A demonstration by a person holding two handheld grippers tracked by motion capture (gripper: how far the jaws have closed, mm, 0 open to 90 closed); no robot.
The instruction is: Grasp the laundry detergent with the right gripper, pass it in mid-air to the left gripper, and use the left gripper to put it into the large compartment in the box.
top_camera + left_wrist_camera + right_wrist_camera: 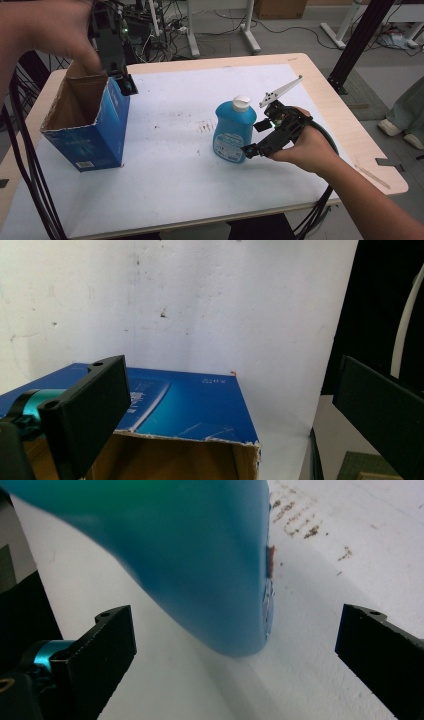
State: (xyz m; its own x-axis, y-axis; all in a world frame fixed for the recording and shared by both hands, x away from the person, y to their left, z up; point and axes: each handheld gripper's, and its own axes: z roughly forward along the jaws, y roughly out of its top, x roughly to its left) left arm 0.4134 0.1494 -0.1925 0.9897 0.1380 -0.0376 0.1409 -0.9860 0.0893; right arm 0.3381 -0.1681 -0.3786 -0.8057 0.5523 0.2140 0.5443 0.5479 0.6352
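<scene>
Bottle (pixel 234 131) standing upright on white sheet (pixel 180 165), right of centre, blue with white cap (pixel 241 102) and label facing forward. Right gripper (pixel 256 137) reaching in low from the right, held in right hand (pixel 305 147), jaws spread wide and lying to either side of the bottle's lower body without touching it (gap showing on both sides in the right gripper view, where the bottle (pixel 190 565) is filling the space between and ahead of the jaws, its base resting on the sheet). Grey three-cornered plate (pixel 280 91) sticking up from the gripper toward the table's far edge. Box (pixel 87 125) sitting well apart at the left of the sheet, blue outside, brown card inside, open at the top with a ragged rim. Left gripper (pixel 125 82) hovering at the box's upper right corner, gripped by left hand (pixel 55 27) coming in from the top left; jaws standing wide apart with nothing between them, one jaw over the open mouth, the other out beyond the box's edge, as seen in the left gripper view above the box (pixel 195 405). Contact between that gripper and the rim: cannot tell. Brown smudges (pixel 204 126) marking the sheet just left of the bottle. Table (pixel 345 125) in pale wood showing around the sheet's edges. Cables (pixel 30 185) trailing down at the left.
</scene>
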